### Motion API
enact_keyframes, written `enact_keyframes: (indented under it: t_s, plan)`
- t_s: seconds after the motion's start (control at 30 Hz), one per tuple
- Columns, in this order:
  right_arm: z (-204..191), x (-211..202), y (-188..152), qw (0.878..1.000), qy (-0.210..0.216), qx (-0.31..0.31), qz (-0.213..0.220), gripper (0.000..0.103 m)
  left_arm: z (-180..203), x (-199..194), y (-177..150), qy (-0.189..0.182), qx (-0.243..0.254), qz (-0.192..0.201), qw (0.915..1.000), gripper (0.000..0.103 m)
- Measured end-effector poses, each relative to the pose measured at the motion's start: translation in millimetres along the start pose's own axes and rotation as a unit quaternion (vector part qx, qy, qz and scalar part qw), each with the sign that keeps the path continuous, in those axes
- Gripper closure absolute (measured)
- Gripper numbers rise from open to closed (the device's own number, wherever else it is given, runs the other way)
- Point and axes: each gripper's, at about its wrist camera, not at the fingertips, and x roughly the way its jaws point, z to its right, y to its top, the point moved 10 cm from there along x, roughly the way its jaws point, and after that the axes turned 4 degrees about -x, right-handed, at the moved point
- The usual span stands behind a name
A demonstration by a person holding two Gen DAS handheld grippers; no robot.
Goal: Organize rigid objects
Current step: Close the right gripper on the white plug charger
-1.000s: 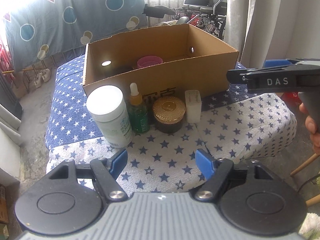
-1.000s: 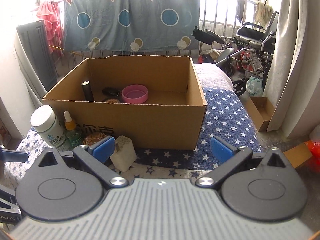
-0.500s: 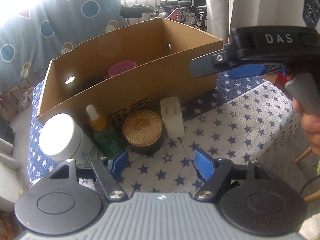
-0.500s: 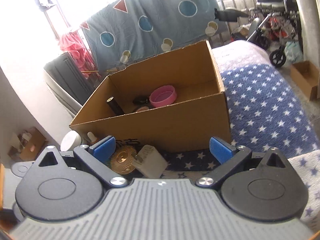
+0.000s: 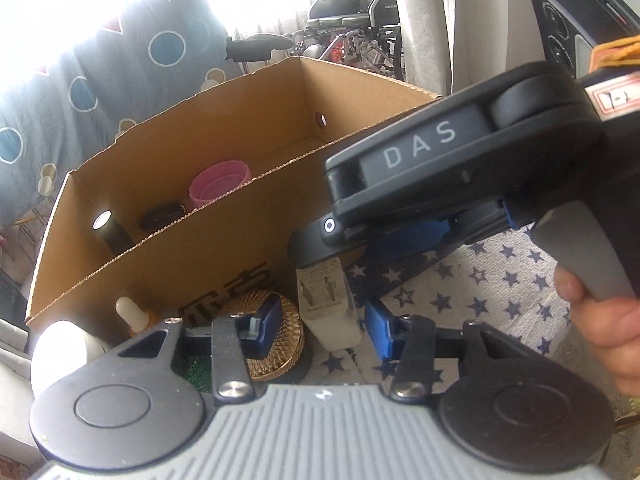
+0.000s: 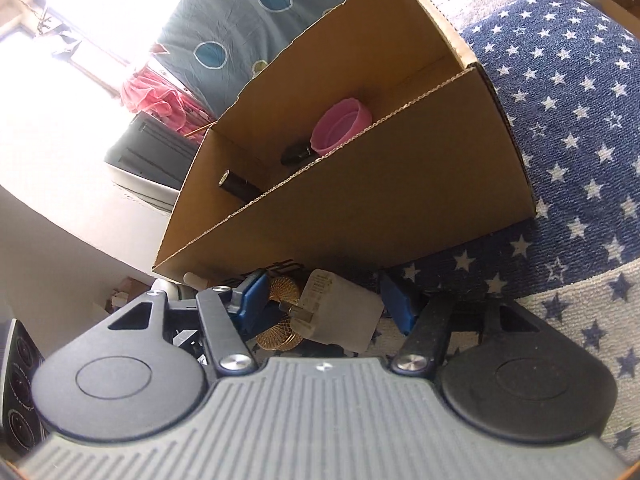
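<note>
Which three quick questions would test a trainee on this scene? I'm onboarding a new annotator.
1. True or false: the pink lid lies inside the cardboard box.
2. Which item stands outside the box? A. pink lid B. black cylinder C. white adapter
3. Fill in: the gold-lidded jar stands on a cloth patterned with ___.

Key: 1 true; 2 C; 3 stars.
</note>
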Motion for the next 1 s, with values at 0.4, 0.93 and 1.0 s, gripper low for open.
enact_keyframes:
  t_s: [0.4,0.93,1.0]
  plan:
    - [12,28,-4,0.999,-0.006,0.045,-0.015,0.057,7,8,5,0.031,0.027,0.003,0.9991,0.065]
    - [13,-14,-27,0.998,-0.003,0.059,-0.005,0.065,22,-29,-4,-0.025,-0.020,0.013,0.9994,0.074]
    - [14,-20,-33,0.998,-0.007,0.057,-0.004,0.064,27,-30,-8,-0.035,-0.016,0.010,0.9992,0.074]
